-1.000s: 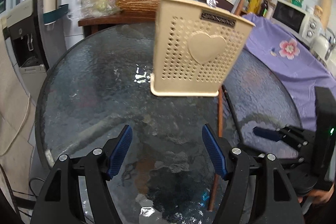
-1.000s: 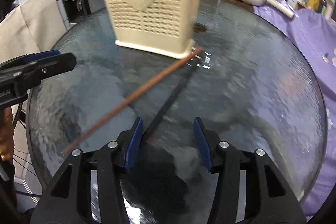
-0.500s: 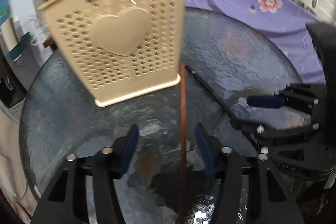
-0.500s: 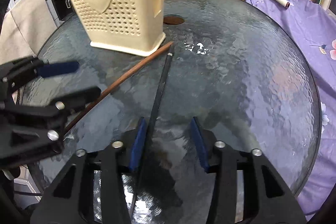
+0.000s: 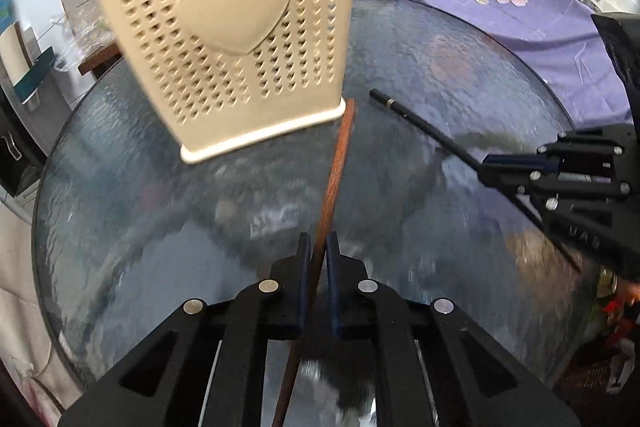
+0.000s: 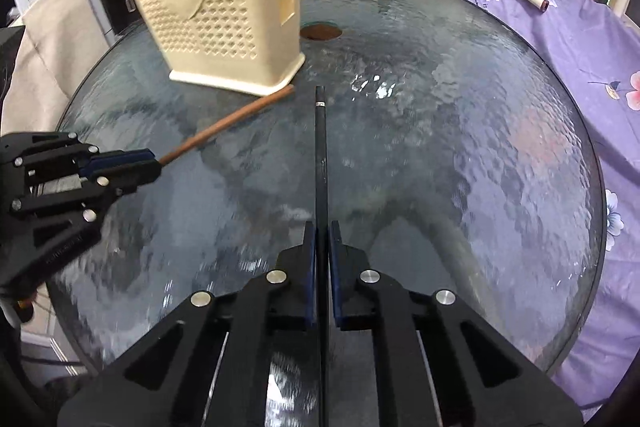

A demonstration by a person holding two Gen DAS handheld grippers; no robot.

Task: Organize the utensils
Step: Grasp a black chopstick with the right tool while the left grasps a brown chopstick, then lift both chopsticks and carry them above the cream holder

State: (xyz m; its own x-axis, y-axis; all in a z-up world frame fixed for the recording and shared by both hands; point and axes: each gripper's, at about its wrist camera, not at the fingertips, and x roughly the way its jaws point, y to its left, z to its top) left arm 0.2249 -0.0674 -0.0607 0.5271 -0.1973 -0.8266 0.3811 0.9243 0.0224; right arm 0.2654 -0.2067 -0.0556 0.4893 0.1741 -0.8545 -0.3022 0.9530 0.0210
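Both tongs now clamped, glass table (image 5: 460,67), purple cloth (image 6: 580,39)

1. The near end of the brown chopstick (image 5: 335,171) ran under the left gripper (image 5: 316,247) and off the bottom edge of the left wrist view.
2. The black chopstick (image 6: 321,155) likewise left the right wrist view at the bottom, below the right gripper (image 6: 322,239).
3. In the left wrist view the holder (image 5: 236,39) had its top rim cut by the upper edge, so its contents could not be seen.
4. The glass table (image 5: 460,75) near the holder's base was smeared by motion blur.
5. Behind the holder, the items on the wooden shelf (image 5: 98,57) were too blurred to identify.
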